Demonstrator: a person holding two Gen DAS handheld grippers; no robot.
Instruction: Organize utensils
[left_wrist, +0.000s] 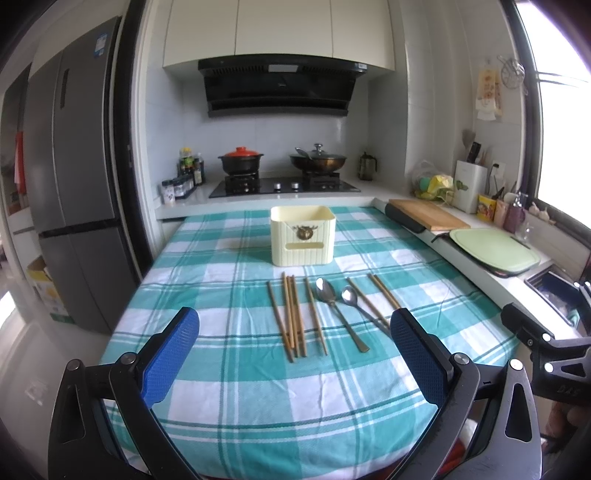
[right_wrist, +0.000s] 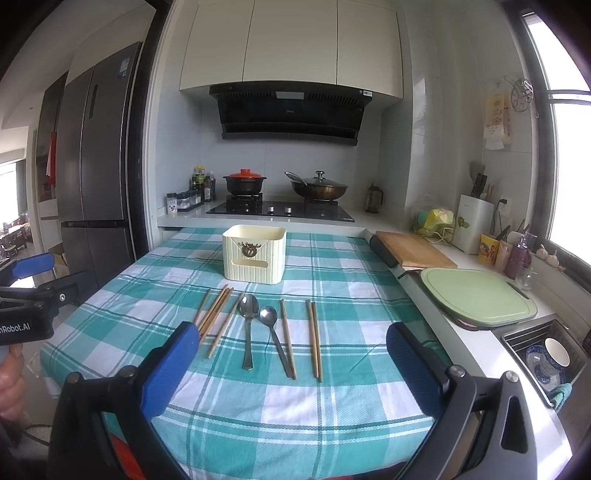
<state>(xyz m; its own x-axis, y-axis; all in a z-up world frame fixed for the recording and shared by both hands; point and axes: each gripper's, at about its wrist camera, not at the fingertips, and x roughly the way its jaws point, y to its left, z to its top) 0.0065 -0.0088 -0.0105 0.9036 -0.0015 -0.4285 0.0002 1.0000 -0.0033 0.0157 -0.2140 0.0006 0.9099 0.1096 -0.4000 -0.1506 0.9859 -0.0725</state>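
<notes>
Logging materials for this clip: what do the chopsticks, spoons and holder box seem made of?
Chopsticks: matte tan sticks, likely bamboo or wood. Spoons: shiny grey, reflective bowls, likely stainless steel. Holder box: cream, ribbed, smooth walls, probably plastic.

Bright window (right_wrist: 569, 155) daylight, glare, fisheye warp

We find a cream ribbed plastic utensil box (left_wrist: 303, 236) on the teal checked tablecloth (left_wrist: 229, 387). Before it lie brown wooden chopsticks (left_wrist: 291, 317) leftward and two steel spoons (left_wrist: 340, 306), more chopsticks right of these.
</notes>
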